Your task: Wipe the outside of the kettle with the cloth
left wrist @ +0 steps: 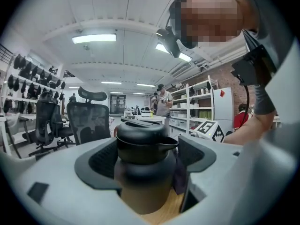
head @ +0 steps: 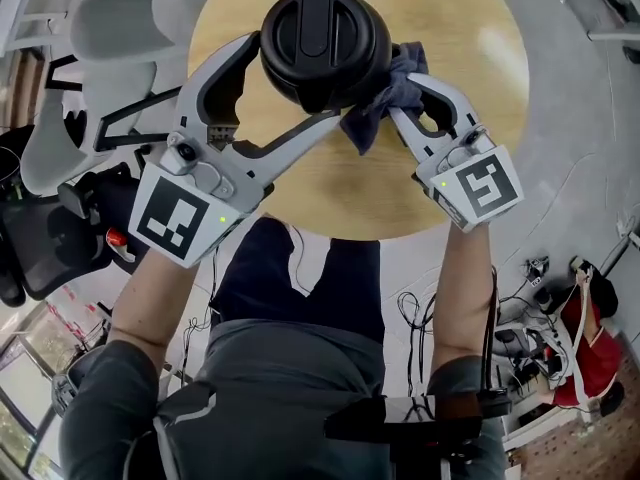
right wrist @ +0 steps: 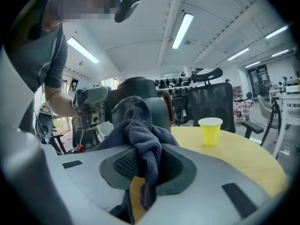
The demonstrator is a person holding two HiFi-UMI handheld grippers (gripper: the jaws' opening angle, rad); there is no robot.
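Head view has the kettle (head: pixel 325 33) top centre of the frame, black lid up, standing on the round wooden surface (head: pixel 480 88). The dark cloth (head: pixel 385 98) is bunched against its right side, touching the body, which is pretty much where you'd want it for rubbing the outside

The right hand-held gripper (head: pixel 408 96) is clamped on the cloth. In the right gripper view the fabric is pinched between the jaws, with a tail hanging below and the rest piled up against the kettle. The left hand-held gripper (head: pixel 297 78) has its jaws spread wide with the kettle standing between them, and as far as I can tell the pads aren't squeezing it. My guess is it's there to fence the kettle in so it doesn't slide or turn while the cloth pushes on it

Otherwise the surface only carries a yellow cup (right wrist: pixel 210 130), well apart on the far side. Around it there's an office-type room: black mesh office chairs (left wrist: pixel 89 121), shelves (left wrist: pixel 197 107) against a brick wall, and cables (head: pixel 530 308) on the floor at lower right of the head view
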